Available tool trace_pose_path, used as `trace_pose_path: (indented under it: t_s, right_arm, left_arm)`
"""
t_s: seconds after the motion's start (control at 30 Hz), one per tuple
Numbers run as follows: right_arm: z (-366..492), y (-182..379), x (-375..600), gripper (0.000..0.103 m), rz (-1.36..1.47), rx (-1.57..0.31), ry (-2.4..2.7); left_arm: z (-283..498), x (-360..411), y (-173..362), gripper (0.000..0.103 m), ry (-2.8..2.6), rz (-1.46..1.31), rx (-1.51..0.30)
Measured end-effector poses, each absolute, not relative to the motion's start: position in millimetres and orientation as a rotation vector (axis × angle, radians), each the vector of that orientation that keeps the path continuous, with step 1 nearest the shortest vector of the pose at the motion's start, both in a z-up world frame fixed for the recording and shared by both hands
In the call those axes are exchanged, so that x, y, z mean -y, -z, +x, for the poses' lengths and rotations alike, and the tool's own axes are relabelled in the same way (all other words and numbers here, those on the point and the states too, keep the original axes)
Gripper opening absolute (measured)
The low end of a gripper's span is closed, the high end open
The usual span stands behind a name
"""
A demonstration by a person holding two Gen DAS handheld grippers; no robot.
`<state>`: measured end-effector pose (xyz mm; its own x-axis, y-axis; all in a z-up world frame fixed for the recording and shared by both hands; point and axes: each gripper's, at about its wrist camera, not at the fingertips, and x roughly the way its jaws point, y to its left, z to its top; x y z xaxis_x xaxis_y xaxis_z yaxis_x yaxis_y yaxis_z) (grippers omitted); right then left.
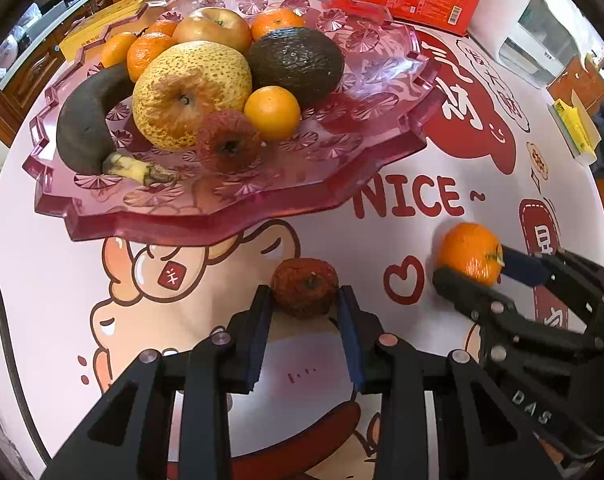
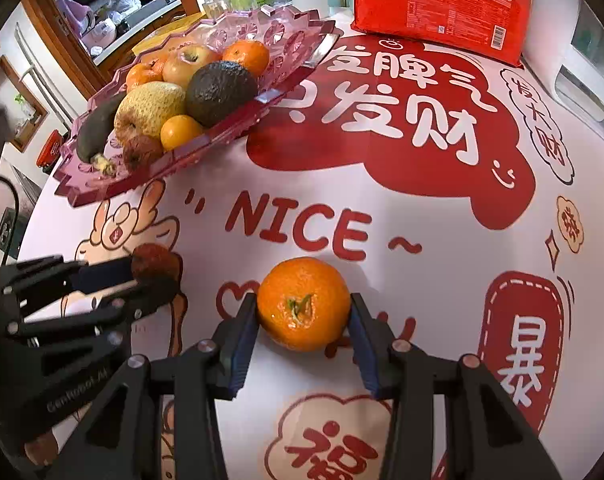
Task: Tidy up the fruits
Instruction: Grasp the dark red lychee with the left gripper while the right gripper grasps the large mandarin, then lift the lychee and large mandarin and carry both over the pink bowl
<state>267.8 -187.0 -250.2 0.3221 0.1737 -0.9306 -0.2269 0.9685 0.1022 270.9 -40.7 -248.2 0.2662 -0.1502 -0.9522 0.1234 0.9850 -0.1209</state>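
shrivelled fruit left | mandarin right | fruit tray behind both, on table

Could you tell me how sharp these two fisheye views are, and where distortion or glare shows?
Left wrist view: fruit sharp, the pink tray's rim bows with fisheye curve, the right claw looks soft. Right wrist view: the orange is crisp with small highlights, the left claw is blurred, and corners go black.
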Motion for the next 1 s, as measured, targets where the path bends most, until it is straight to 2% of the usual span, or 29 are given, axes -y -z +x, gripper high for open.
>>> trace_pose_path:
  t_s: [0.27, 0.67, 1.0]
  right_arm:
    - [252, 249, 184, 0.044, -0.054, -1.228, -0.260]
    - [223, 242, 178, 0.044, -0.041, -1.255, -0.290]
    - [198, 210, 162, 0.044, -0.064, -1.217, -0.345]
  left_arm:
    - [265, 59, 249, 0.027, 0.176, 0.066, -1.285]
    - [217, 36, 231, 0.026, 0.165, 0.089, -1.298]
    - [184, 15, 187, 0.027, 0.122, 0.098, -1.248]
